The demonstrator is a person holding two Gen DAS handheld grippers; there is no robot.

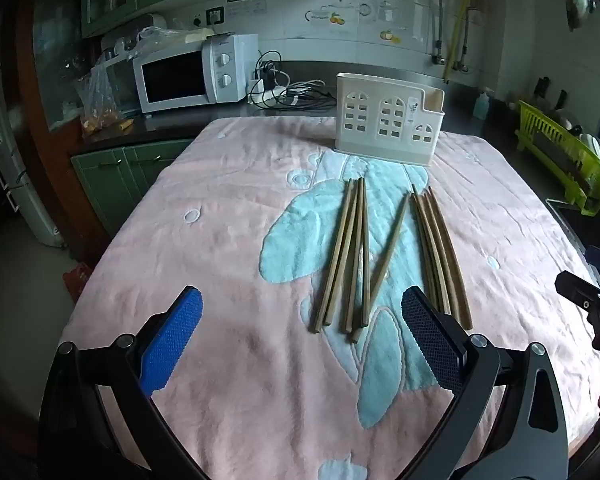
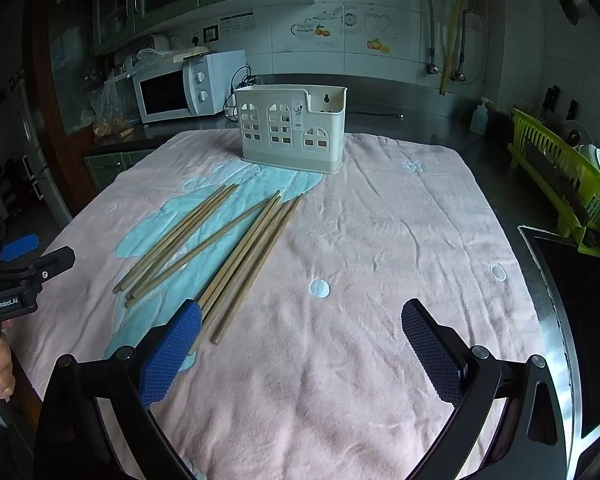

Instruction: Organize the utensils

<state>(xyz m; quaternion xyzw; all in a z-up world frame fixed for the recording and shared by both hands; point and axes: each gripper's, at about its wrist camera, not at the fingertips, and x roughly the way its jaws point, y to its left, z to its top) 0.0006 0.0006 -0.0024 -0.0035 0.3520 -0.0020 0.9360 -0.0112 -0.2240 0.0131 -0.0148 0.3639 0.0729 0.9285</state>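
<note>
Several wooden chopsticks (image 1: pixel 356 256) lie loose in two rough bunches on a pink and pale-blue towel (image 1: pixel 228 216). Behind them a cream utensil holder (image 1: pixel 388 120) with window cut-outs stands upright. My left gripper (image 1: pixel 302 308) hovers over the near ends of the chopsticks, open, nothing between its fingers. In the right wrist view the chopsticks (image 2: pixel 244 248) lie left of centre, with the holder (image 2: pixel 292 128) beyond them. My right gripper (image 2: pixel 300 320) is open above bare towel (image 2: pixel 380 240), its left finger (image 2: pixel 172 352) just over the nearest chopstick ends. The left gripper's body (image 2: pixel 16 276) shows at the left edge.
A white microwave (image 1: pixel 188 76) and tangled cables (image 1: pixel 288 92) sit on the counter behind the towel. A lime-green dish rack (image 2: pixel 564 184) stands at the right, beside a dark sink edge (image 2: pixel 560 264). A hand (image 2: pixel 2 372) shows at the lower left.
</note>
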